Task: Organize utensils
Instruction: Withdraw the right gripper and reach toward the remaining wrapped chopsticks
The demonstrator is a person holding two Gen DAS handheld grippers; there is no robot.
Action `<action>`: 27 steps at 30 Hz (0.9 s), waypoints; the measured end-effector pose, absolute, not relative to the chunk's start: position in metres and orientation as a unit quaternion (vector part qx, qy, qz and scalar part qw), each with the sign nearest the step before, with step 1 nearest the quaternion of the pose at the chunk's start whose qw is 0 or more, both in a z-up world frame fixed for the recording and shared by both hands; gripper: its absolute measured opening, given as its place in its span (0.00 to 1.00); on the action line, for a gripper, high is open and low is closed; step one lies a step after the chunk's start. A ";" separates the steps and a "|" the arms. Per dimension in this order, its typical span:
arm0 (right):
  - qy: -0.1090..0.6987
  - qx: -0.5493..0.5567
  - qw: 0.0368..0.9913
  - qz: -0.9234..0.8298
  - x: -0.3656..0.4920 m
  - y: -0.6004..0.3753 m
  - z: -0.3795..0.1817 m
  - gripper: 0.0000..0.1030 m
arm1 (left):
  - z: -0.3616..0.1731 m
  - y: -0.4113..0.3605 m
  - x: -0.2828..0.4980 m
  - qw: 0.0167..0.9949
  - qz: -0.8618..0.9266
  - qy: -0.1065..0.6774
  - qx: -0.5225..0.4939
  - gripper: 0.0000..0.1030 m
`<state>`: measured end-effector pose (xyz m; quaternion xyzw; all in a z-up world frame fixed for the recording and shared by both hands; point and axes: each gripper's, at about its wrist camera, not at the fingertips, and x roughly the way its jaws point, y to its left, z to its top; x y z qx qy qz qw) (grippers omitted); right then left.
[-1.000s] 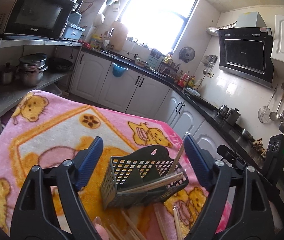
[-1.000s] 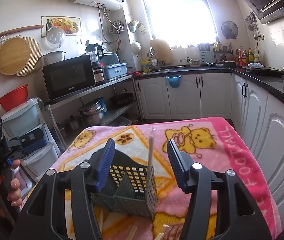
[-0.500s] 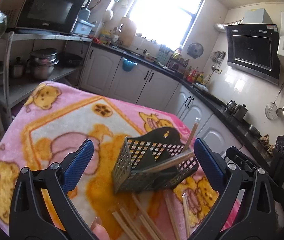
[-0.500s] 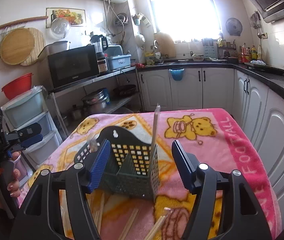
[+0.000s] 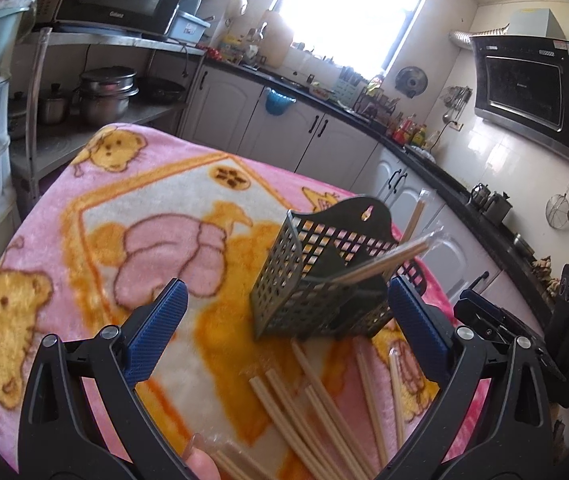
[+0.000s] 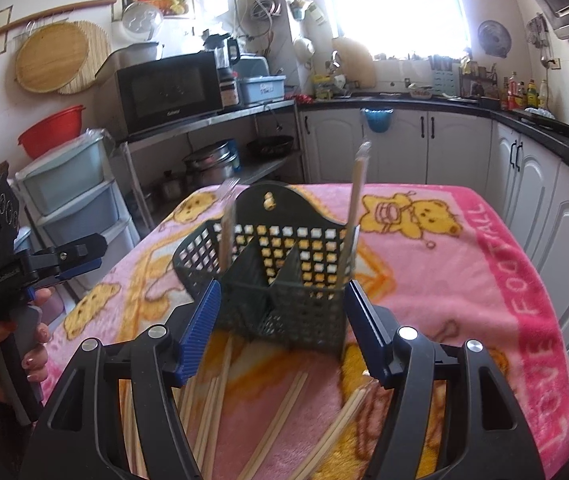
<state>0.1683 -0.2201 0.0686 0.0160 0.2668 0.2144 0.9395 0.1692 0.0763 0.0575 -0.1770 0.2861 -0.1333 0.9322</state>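
The left gripper [image 5: 282,322] hangs wide and empty, its jaws just opened, over loose pale wooden chopsticks [image 5: 316,408] on the pink teddy-bear blanket [image 5: 96,204]; aim for one pair, then the dark green slotted plastic holder [image 6: 280,276], which the right gripper [image 6: 282,330] frames unclenched, jaws just widened

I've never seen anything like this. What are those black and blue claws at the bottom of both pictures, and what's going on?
They are hand-held grippers, one in each of a person's hands, each with a camera looking along its fingers. One picture is from the left gripper, the other from the right gripper. Both are open and hold nothing. On the pink blanket stands a dark mesh utensil basket with a few chopsticks in it; more loose chopsticks lie in front.
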 end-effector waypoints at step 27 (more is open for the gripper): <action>0.342 -0.031 0.902 0.262 0.171 -0.165 0.022 0.45 | -0.022 0.108 0.134 0.892 -0.106 0.377 -0.225 0.58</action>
